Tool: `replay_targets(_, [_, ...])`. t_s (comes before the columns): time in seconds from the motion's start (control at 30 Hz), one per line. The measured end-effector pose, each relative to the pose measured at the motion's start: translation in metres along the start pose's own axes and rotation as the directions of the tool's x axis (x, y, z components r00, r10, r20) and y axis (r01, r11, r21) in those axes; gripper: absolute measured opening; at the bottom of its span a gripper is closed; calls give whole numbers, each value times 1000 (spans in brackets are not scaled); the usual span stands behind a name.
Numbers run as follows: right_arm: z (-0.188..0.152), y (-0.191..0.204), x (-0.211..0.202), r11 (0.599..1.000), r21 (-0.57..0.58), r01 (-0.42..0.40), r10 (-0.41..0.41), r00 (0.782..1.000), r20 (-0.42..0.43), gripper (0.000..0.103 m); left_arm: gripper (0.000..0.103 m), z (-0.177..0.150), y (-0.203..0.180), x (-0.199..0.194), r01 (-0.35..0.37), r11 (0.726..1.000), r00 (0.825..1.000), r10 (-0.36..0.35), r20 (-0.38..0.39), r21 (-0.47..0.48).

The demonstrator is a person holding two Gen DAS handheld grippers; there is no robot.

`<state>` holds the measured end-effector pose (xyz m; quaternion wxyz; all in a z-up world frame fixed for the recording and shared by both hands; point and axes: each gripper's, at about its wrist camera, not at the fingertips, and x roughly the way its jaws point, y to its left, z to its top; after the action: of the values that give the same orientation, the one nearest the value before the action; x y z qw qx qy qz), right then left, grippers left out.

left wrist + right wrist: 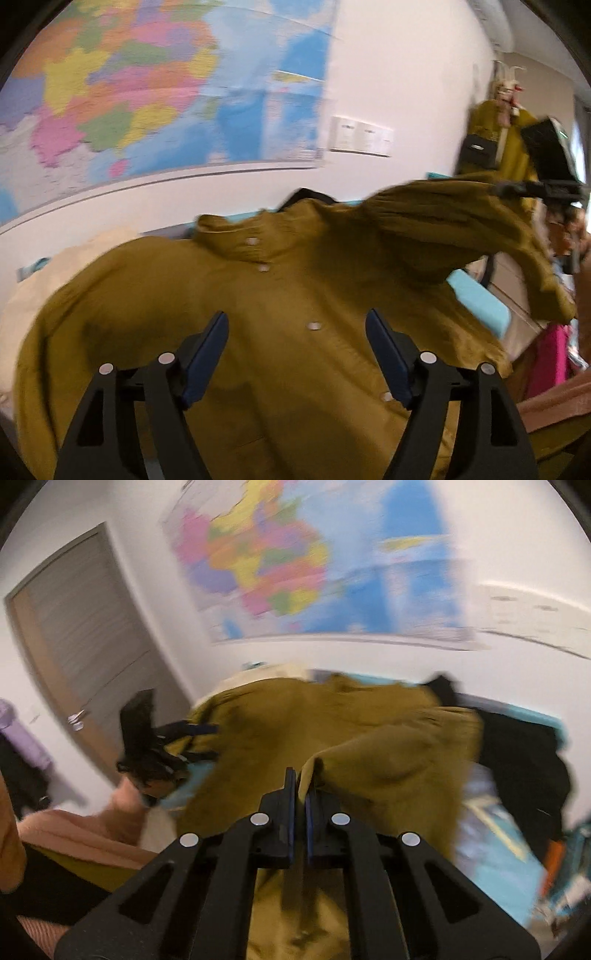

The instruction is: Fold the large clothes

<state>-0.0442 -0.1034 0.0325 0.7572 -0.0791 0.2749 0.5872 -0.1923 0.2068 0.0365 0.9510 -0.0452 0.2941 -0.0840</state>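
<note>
We see the mustard-yellow buttoned cotton shirt spread front-up beneath our left gripper, whose jaws stand wide and hold nothing. Our right gripper pinches the shirt's sleeve, lifted at three o'clock. A colourful wall map hangs at twelve.

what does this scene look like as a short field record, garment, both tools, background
garment: mustard shirt, buttoned front facing up, spread over a light blue surface
left tool: open, above the shirt front, holding nothing
right tool: shut on a fold of the shirt, likely a sleeve
sleeve: lifted off the surface toward the right tool
background: wall map, grey door
image quality: motion blur in both views
</note>
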Motion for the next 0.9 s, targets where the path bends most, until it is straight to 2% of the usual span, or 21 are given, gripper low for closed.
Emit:
replay_targets(0.1, [14,0,58,998,28,-64,65,997,-37,7,74,-3,-5,12,64,998,998,-64,-25,-5])
replay_targets(0.17, [19,-11,107,989,96,-108,115,991,-67,9,74,-6,-3,17,88,996,995,-90,-46,-29])
replay_targets(0.23, [19,-25,140,984,145,-107,122,987,-101,14,74,-12,3,19,109,992,991,-113,-69,-59])
replay_targets(0.3, [16,-36,156,981,175,-87,110,986,-123,37,75,-17,9,21,107,991,990,-114,-83,-78])
replay_targets(0.4, [11,-53,151,984,170,-57,75,992,-103,45,79,-28,13,27,93,991,986,-105,-127,-96])
replay_targets(0.43, [9,-58,144,983,174,-58,74,993,-90,51,81,-32,12,30,101,990,983,-114,-144,-98])
replay_targets(0.53, [-1,-92,110,977,200,78,-77,997,-15,61,84,-41,6,40,144,985,970,-160,-184,-97])
replay_targets(0.6, [-12,-122,93,946,239,219,-226,974,2,72,87,-47,-4,51,175,982,955,-187,-231,-68])
replay_targets(0.63, [-21,-142,88,917,280,284,-295,956,-4,75,89,-50,-10,57,178,983,949,-184,-254,-48])
replay_targets(0.73, [-46,-190,91,864,376,334,-334,940,-68,77,90,-60,-20,79,171,985,928,-164,-334,-9])
replay_targets(0.77, [-52,-202,97,851,395,347,-339,936,-92,78,88,-64,-22,86,160,987,921,-149,-359,2])
replay_targets(0.8, [-59,-214,103,837,415,357,-342,933,-115,79,82,-68,-24,96,136,991,911,-120,-394,14])
replay_targets(0.83, [-63,-221,107,835,427,348,-329,937,-120,80,57,-72,-23,102,122,992,902,-104,-418,16])
replay_targets(0.87, [-69,-231,113,834,457,308,-289,951,-113,80,42,-73,-20,106,106,994,896,-92,-435,8])
replay_targets(0.9, [-72,-236,116,833,473,286,-267,957,-109,79,30,-70,-17,104,97,995,904,-87,-418,4])
